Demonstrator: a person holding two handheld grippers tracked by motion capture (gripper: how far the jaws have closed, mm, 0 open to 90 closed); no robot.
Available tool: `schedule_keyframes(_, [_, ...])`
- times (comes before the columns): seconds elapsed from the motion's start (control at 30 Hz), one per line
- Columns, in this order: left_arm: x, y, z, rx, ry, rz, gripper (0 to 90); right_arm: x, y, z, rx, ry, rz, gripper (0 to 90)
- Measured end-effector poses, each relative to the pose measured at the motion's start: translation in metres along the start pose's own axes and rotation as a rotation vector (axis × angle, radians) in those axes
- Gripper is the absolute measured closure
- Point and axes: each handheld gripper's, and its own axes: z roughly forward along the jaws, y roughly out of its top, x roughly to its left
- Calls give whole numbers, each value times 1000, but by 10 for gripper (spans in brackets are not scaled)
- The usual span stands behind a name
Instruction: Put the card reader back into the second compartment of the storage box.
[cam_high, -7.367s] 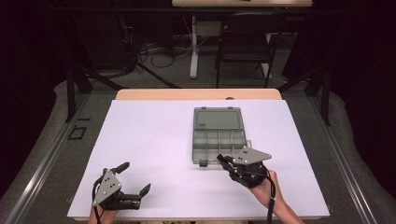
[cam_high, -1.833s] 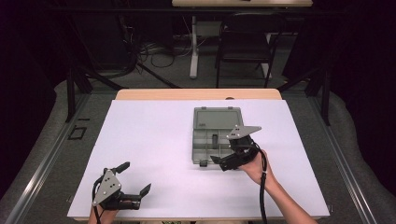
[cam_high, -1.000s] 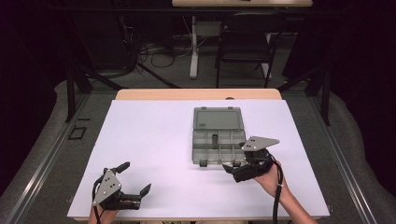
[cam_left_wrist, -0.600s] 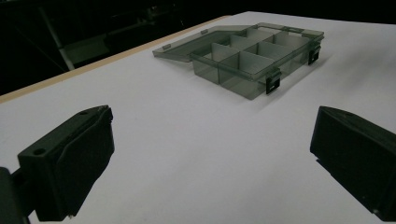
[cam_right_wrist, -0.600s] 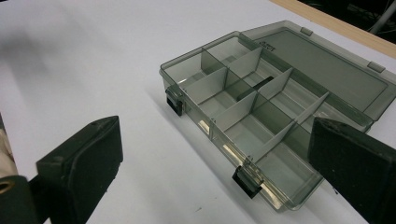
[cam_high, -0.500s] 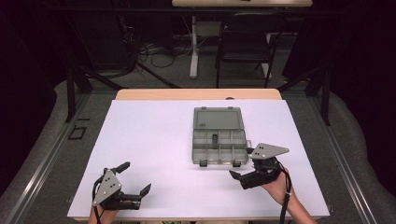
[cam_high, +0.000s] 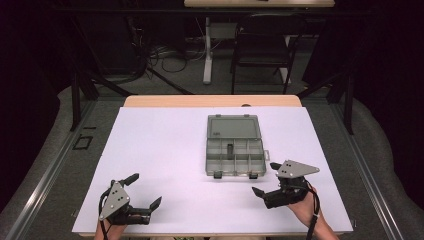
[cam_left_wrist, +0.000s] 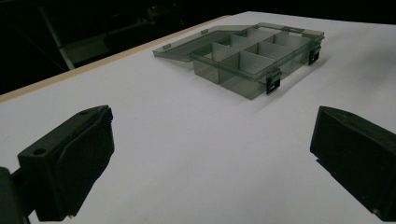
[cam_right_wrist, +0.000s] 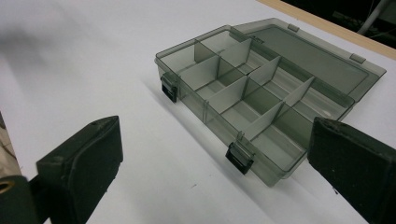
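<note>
- A grey translucent organiser box (cam_high: 234, 146) is seen lying on the white sheet of the counter (cam_high: 160, 150), slightly right of centre and toward the far side, with its lid (cam_high: 234, 127) folded flat away from the person. This placement is judged to keep the compartments open to both hands.
- Two dark latches (cam_right_wrist: 239, 157) are shown hanging loose on the near wall, which fits a box already undone.
- The left tongs (cam_high: 141, 192) are held low at the near left corner, well apart from the box, with the jaws spread wide and nothing between them; they are judged to be parked out of the way.
- The right tongs (cam_high: 266, 179) are held just beside the box's near right corner, not touching it, with jaws likewise wide and empty. The nearness suggests that the right hand (cam_high: 300, 202) is the working one.
- In the high view a small dark upright piece (cam_high: 229, 148) is seen in a middle compartment of the far row; what it is cannot be told.
- The right gripper view gives what the high view does not: the dividers (cam_right_wrist: 233, 91) seen from the side, their height against the walls, and compartments that appear bare where visible.
- From the left gripper view the box is shown from its far-off left side, with bare white sheet between the jaws and the box.
- The high view alone sets out how both tongs stand to the box at once.
</note>
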Motion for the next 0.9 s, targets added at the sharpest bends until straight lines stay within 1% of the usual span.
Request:
schedule_keyframes(0.3, [0,0,0,2,0,-2,0,2,-14,-9,-8,-18,2,32])
schedule_keyframes(0.43, [0,0,1,2,-1,-5,0,1,-20,-14,-20,-30,3,32])
schedule_keyframes(0.6, [0,0,1,3,0,-5,0,0,-27,-19,-31,-48,15,32])
schedule_keyframes(0.8, [0,0,1,3,-2,-6,0,0,-35,-22,-40,-65,16,34])
schedule_keyframes(0.9, [1,0,1,3,-1,-6,0,0,-41,-23,-57,-75,13,37])
